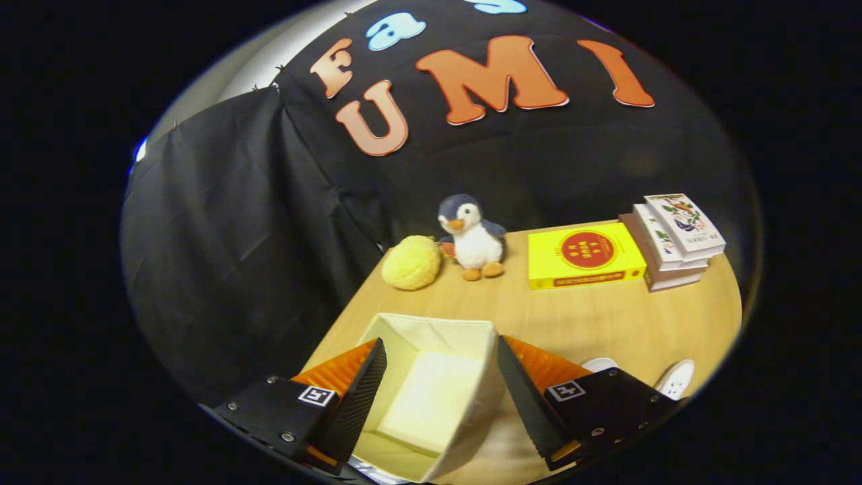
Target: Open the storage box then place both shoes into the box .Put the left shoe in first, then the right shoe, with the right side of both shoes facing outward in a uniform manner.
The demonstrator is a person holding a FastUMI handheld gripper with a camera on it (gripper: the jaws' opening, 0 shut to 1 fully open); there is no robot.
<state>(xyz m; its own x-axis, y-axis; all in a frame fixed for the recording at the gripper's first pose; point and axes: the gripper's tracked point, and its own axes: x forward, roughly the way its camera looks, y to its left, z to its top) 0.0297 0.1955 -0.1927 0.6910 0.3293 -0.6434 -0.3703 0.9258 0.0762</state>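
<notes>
A cream fabric storage box (431,325) stands on the wooden table (606,316) with its top open and its inside bare. My gripper (441,343) is open and hangs above it, one finger over the box's left wall and the other over its right wall, with nothing between them. Just beyond the right finger, two white shoe tips show on the table: one (598,364) close to the finger and another (677,377) further right. The rest of both shoes is hidden behind the gripper.
Along the table's far edge sit a yellow plush ball (411,263), a penguin toy (471,236), a yellow book (582,256) lying flat and a stack of books (673,239). Black cloth hangs behind and to the left. The table's left edge runs beside the box.
</notes>
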